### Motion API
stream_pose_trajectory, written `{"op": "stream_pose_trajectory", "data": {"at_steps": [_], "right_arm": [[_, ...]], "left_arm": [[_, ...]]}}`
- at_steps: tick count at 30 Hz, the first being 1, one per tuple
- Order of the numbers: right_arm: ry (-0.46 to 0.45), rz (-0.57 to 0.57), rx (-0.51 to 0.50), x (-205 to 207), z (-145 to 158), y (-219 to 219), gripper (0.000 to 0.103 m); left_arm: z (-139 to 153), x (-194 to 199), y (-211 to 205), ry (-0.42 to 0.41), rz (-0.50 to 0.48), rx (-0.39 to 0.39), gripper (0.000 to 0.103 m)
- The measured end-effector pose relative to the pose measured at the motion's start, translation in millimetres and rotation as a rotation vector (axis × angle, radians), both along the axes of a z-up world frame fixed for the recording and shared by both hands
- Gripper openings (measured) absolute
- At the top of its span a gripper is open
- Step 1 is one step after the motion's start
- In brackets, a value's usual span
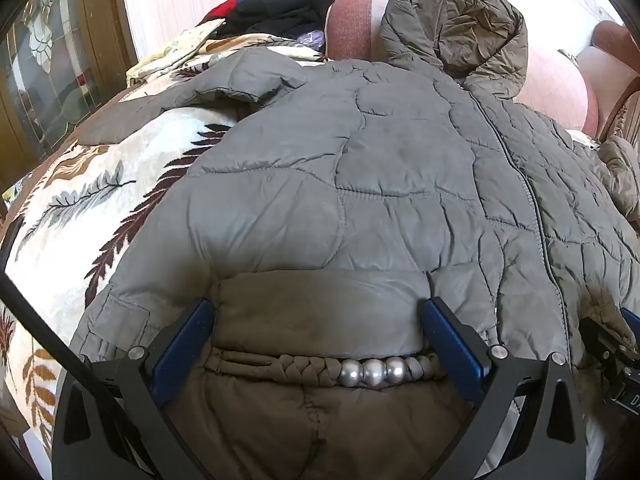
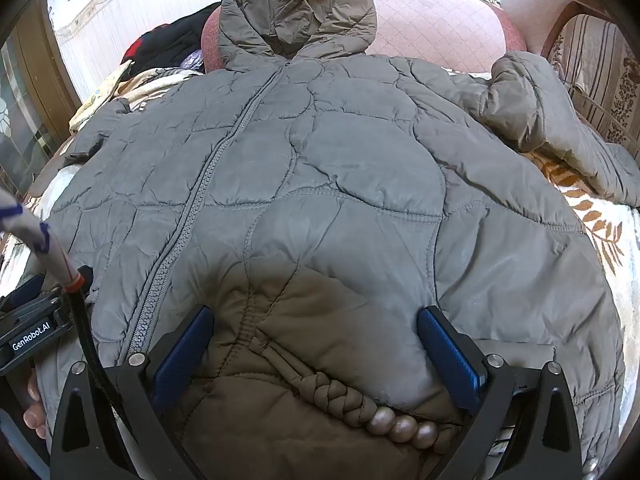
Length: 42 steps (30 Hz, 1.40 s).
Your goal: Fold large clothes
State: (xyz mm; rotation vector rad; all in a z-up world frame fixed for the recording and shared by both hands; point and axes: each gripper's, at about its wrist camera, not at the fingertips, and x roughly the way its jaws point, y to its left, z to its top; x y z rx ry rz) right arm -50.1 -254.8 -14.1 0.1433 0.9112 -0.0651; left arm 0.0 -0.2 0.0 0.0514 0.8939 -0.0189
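Observation:
A grey-green quilted hooded jacket [image 1: 400,168] lies zipped and front-up on a leaf-patterned blanket [image 1: 80,208], hood [image 1: 460,28] at the far end. It also fills the right wrist view [image 2: 340,160]. My left gripper [image 1: 320,316] is open, its blue pads either side of the jacket's bottom hem, left of the zip. My right gripper [image 2: 316,320] is open over the hem right of the zip [image 2: 192,216]. A braided cord with three silver beads [image 1: 372,372] lies across the hem near both grippers, and shows in the right wrist view [image 2: 400,424].
A pink quilted cushion [image 2: 432,24] stands behind the hood. Dark clothes [image 1: 288,12] are piled at the far left. One sleeve [image 2: 552,128] lies bent at the right beside a striped sofa arm [image 2: 596,76]. A glass door [image 1: 44,72] is at the left.

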Motion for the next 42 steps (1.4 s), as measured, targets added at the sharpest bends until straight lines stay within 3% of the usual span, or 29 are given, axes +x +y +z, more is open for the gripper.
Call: {"op": "stream_pose_trajectory", "data": {"at_steps": [37, 42], "right_arm": [[0.002, 0.000, 0.001, 0.8, -0.9, 0.1, 0.103], [0.007, 0.000, -0.008, -1.4, 3.8, 1.3, 0.103]], "left_arm": [[3.7, -7.2, -0.9, -0.025, -0.008, -0.007, 0.103], [16.3, -19.0, 2.1, -0.064, -0.007, -0.006, 0.103]]}}
